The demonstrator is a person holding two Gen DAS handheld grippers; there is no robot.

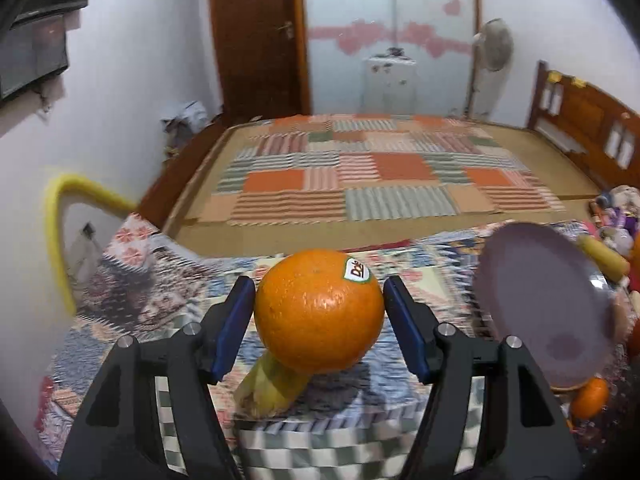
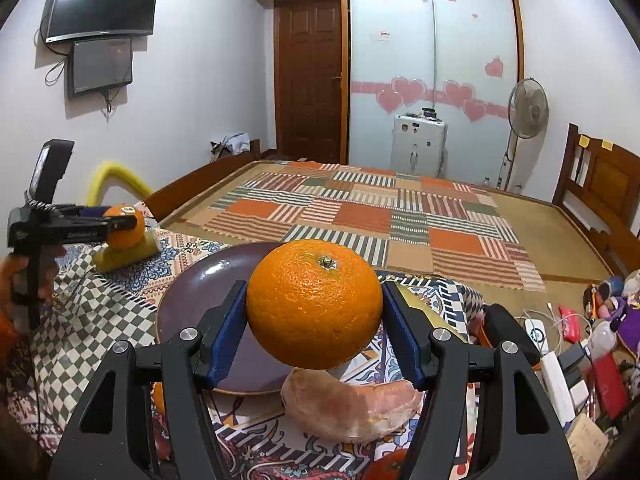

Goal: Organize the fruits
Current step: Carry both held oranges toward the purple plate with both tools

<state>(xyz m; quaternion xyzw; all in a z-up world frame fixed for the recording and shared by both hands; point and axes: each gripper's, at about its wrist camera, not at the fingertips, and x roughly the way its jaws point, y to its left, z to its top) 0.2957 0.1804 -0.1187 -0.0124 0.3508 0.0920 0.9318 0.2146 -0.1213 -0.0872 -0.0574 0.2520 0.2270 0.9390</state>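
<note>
My left gripper [image 1: 319, 312] is shut on an orange with a Dole sticker [image 1: 318, 310], held just above a yellow-green fruit [image 1: 272, 386] on the patterned cloth. My right gripper [image 2: 314, 312] is shut on a second orange [image 2: 314, 304], held above the near edge of a purple plate [image 2: 192, 300] and a pinkish sweet potato [image 2: 352, 410]. The right wrist view also shows the left gripper [image 2: 120, 222] with its orange [image 2: 124, 232] at far left. The plate also shows in the left wrist view [image 1: 544, 304], at the right.
Another orange [image 1: 590, 396] lies by the plate's near edge, and one [image 2: 390, 466] lies at the bottom. A corn-like yellow item [image 1: 606, 256] lies behind the plate. Clutter of boxes and toys [image 2: 592, 344] fills the right side. A bed with a patchwork mat [image 2: 360, 208] lies beyond.
</note>
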